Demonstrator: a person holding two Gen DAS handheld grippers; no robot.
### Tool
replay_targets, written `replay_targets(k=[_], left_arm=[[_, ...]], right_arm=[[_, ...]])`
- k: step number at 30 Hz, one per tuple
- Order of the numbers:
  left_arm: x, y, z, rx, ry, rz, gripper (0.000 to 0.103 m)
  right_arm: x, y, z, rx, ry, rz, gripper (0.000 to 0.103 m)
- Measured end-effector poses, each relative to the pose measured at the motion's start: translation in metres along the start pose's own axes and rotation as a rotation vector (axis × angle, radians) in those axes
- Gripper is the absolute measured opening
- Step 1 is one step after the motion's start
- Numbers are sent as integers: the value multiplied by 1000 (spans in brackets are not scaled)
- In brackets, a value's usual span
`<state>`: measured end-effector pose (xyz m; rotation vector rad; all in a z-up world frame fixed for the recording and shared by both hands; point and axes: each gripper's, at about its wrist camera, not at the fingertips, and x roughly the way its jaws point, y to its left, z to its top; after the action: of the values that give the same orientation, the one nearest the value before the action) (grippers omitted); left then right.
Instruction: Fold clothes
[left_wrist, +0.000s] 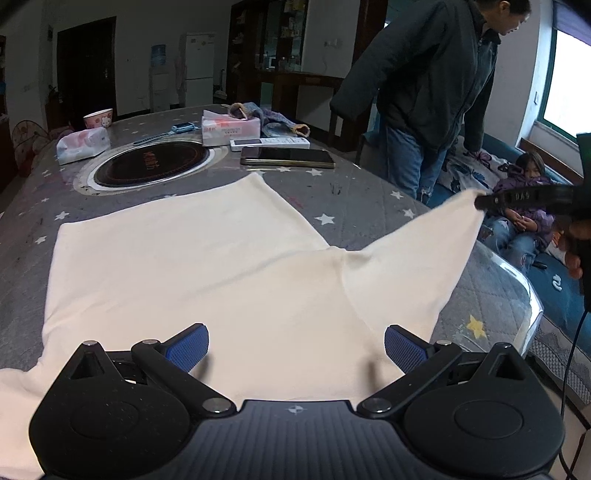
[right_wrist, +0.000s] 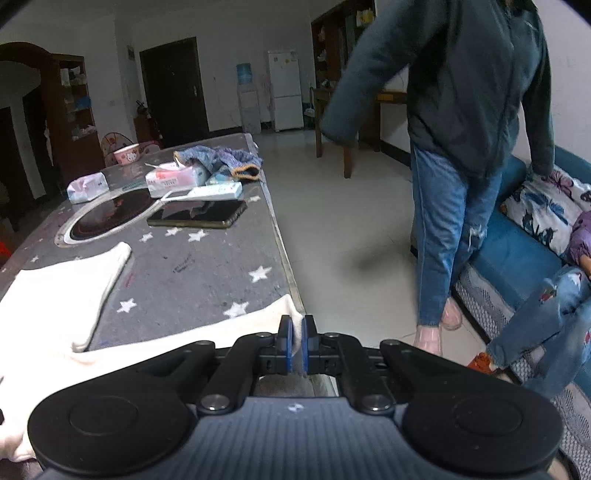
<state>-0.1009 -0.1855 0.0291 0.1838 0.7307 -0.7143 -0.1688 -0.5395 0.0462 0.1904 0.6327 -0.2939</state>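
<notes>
The left gripper (left_wrist: 295, 347) hovers tilted down over the cream garment (left_wrist: 192, 266) spread on the star-patterned desk (left_wrist: 332, 192), fingers released. Farther right, the right gripper (right_wrist: 296, 345), fingers clenched on the garment's sleeve end (right_wrist: 284, 314), holds it raised off the desk edge.

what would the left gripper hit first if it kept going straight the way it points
Most likely the cream garment spread on the table: the open left gripper points down at it, with nothing else in between.

Dim room; daylight glares from the window (left_wrist: 569, 85), the tabletop (left_wrist: 332, 188) glints, a passing person's sleeve (right_wrist: 354, 107) blurs, edges bow.
</notes>
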Motion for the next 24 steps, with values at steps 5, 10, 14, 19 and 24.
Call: replay_targets(k=[5, 10, 14, 19, 24], left_arm=[[12, -6, -2, 17, 26, 12, 103], [21, -11, -4, 36, 52, 38, 103], [13, -8, -4, 27, 40, 32, 103], [-24, 22, -2, -39, -31, 56, 103], [-60, 68, -12, -131, -87, 135, 103]], right_arm=[[-14, 7, 11, -15, -41, 24, 4], [-30, 22, 24, -46, -76, 62, 4], [-46, 48, 38, -100, -109, 124, 4], [-67, 98, 53, -201, -135, 230, 4], [-75, 164, 53, -329, -112, 358, 4]])
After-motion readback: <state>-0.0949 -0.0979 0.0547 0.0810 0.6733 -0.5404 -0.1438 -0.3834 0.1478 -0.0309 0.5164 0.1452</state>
